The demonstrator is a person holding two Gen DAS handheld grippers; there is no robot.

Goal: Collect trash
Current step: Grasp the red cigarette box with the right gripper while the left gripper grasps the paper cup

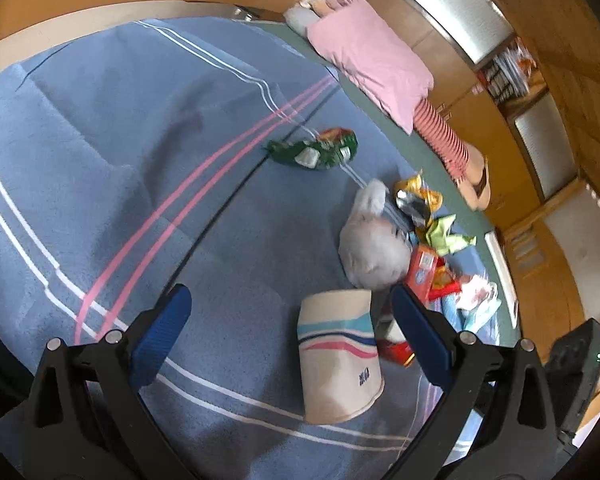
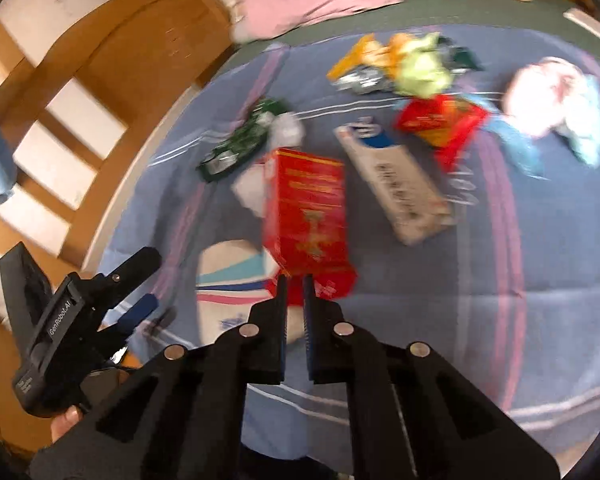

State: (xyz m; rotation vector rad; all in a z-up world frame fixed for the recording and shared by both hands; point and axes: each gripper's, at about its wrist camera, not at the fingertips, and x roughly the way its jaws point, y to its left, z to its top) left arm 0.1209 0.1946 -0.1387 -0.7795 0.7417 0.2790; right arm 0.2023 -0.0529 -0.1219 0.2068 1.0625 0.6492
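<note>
**Red Box Pinched at One End, Paper Cup Waiting Between Open Jaws**

Nearest the right wrist camera, the right gripper [image 2: 295,280] is clamping its blue-padded fingers almost together on the lower end of a red box [image 2: 306,208], which is standing up from the tips over the blue striped blanket [image 2: 420,320]. Just left of the box, a paper cup [image 2: 232,280] is lying on its side. Beyond, a white carton [image 2: 396,184], a green wrapper [image 2: 240,144], a red packet [image 2: 440,120] and a heap of yellow and silver wrappers [image 2: 396,64] are sitting scattered and blurred.

In the left wrist view, the left gripper [image 1: 290,304] is hovering with its jaws spread wide, holding nothing, while the paper cup [image 1: 340,356] is resting on the blanket between its fingers, nearer the right one. A grey plush toy [image 1: 370,248] is lying just behind the cup, and a pink pillow [image 1: 372,56] is sitting at the far edge.
</note>
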